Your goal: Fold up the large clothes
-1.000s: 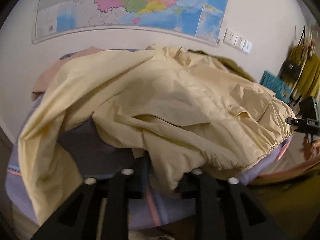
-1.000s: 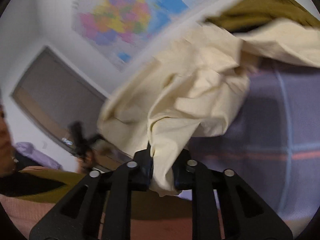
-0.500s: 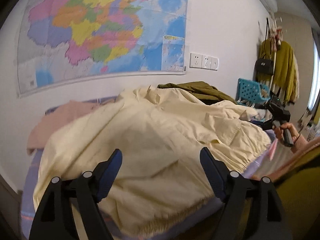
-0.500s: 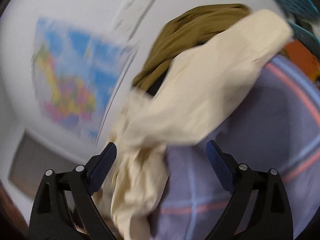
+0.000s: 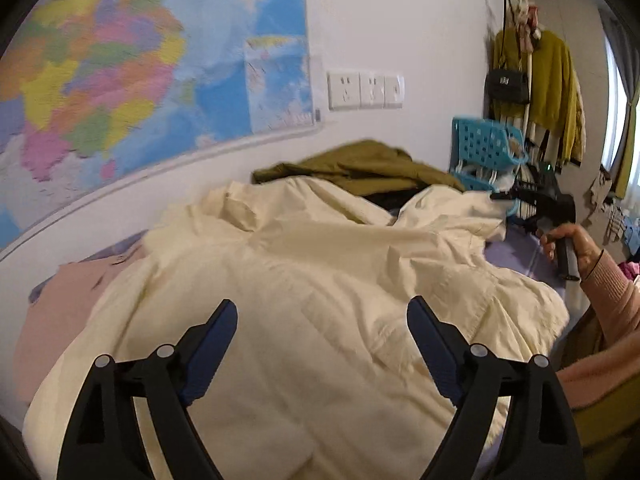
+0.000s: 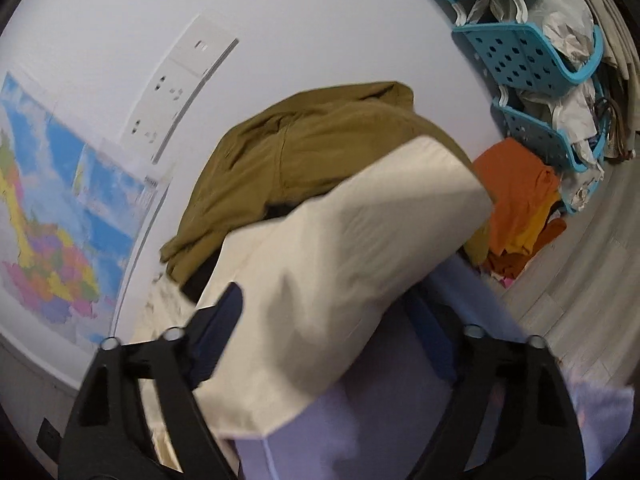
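Note:
A large cream jacket (image 5: 320, 280) lies spread and rumpled over the lilac bed cover (image 5: 516, 252). My left gripper (image 5: 322, 320) is open and empty just above the jacket's near part. My right gripper (image 6: 332, 316) is open; a cream sleeve (image 6: 360, 240) lies loose between its fingers, and the right finger is partly hidden behind it. The right gripper also shows in the left wrist view (image 5: 536, 204), held by a hand at the jacket's far right end.
An olive garment (image 5: 360, 168) lies behind the jacket against the wall. A pink garment (image 5: 60, 300) lies at the left. Blue baskets (image 6: 528, 52) and orange clothes (image 6: 516, 200) stand beyond the bed's end. A wall map (image 5: 140, 80) hangs above.
Both grippers were shut on the cream jacket a second ago; both have opened and let it drop onto the bed. The left gripper has lifted and now looks over the jacket.

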### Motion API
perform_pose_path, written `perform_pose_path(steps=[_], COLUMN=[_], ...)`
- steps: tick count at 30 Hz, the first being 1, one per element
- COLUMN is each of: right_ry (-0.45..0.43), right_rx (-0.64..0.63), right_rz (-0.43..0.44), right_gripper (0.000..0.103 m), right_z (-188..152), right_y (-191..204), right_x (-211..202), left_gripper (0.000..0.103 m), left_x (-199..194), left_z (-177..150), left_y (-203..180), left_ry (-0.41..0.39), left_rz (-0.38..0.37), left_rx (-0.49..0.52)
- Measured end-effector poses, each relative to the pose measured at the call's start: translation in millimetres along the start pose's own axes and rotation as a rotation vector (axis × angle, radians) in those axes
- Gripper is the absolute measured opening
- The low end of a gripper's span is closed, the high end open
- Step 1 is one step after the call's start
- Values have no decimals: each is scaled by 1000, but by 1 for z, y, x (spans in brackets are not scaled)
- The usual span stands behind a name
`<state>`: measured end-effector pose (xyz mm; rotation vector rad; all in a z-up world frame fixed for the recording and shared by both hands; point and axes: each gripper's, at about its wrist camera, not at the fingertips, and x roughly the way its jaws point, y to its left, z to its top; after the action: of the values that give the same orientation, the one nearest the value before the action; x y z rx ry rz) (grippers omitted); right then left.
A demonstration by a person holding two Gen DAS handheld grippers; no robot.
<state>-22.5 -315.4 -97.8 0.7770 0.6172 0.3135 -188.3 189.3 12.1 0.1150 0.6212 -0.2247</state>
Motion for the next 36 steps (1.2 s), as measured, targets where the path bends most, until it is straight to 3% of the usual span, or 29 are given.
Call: perform_pose_path(steps=[1, 3, 6, 12, 16, 17, 19, 22, 27, 30, 33, 35, 36], right_ry=[-2, 7, -60, -290, -293, -277, -241, -148, 38, 181, 319, 468, 508], right_rx=[6, 0, -74, -398, -609, -655, -745, -856, -1039, -1113, -1191, -1198, -1208], right_rz=[18, 63, 124, 281, 355, 379, 437, 511, 555, 549, 494, 464, 437], right_gripper=[33, 4, 4, 4, 4, 4, 4, 5, 5, 6, 13, 21, 37], right_z=[4, 11, 25, 53, 28, 19, 0, -30, -97, -151, -210, -244, -255], right_y=[0, 4, 29, 139, 212, 229, 260, 307, 368, 389, 391, 381, 375], right_x=[3, 7, -16, -118, -134, -133, -128, -109, -51, 4, 60, 95, 105], left_gripper=[84, 84, 84, 84, 83, 83, 70, 68, 70, 73, 73, 73, 73], left_x=[13, 34, 61, 107, 143, 151, 165, 158, 101, 62, 43, 33, 30], left_z=[7, 18, 33, 58, 69, 70, 70, 68, 58, 32, 8, -9, -18], left_y=[-1, -2, 0, -9, -21, -24, -26, -1, 83, 130, 157, 173, 179], left_ry=[18, 56, 98, 143, 200, 213, 247, 226, 115, 74, 76, 87, 94], left_rz=[1, -14, -32, -78, -158, -172, -182, -216, -116, -36, 3, 24, 23], left_rx=[7, 5, -6, -11, -39, -40, -48, -127, -277, -351, -391, -429, -446])
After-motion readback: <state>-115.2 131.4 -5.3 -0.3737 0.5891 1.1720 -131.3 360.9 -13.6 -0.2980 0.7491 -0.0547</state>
